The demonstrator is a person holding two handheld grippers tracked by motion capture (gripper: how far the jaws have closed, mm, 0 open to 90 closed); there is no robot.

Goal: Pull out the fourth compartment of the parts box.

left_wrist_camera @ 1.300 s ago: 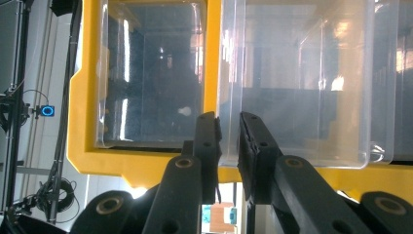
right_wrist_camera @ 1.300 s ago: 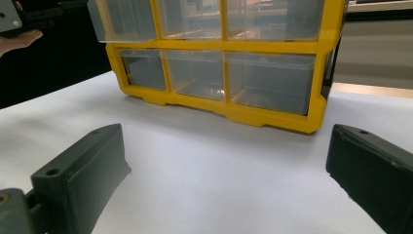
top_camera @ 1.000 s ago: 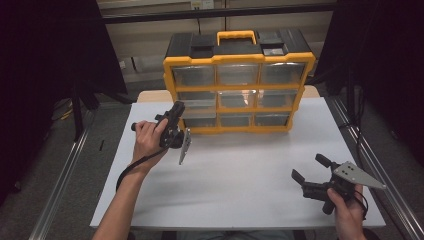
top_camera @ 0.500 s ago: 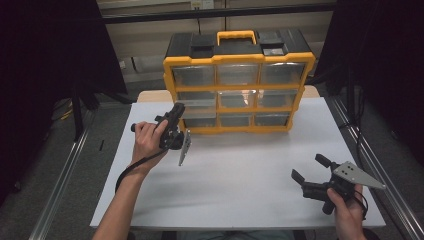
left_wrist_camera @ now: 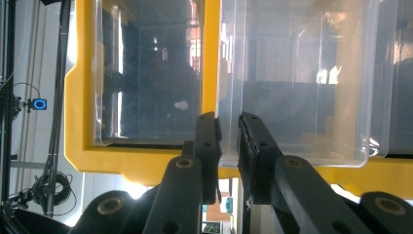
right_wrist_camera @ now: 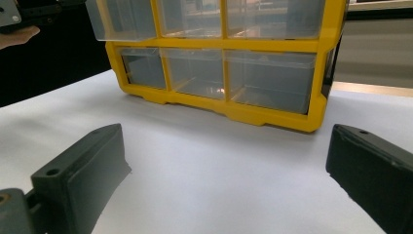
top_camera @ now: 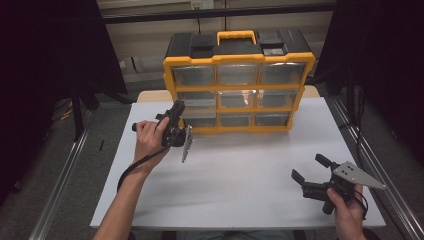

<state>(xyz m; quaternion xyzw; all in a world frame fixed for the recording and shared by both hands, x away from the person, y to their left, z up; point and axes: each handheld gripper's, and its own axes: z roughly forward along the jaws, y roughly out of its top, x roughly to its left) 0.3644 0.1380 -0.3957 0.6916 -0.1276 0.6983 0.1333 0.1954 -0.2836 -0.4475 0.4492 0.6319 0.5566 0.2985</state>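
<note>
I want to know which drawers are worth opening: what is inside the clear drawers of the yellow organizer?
The clear drawers of the yellow organizer look empty; through their fronts only reflections show. The black lidded compartments on top hide their contents. The left gripper is shut on one drawer's front edge.

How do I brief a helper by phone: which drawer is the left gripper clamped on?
On the white table stands a yellow plastic organiser with nine clear drawers. Take the left column, middle row: that clear plastic drawer, clamped by the left gripper. Unlike its neighbours, it juts slightly forward.
</note>
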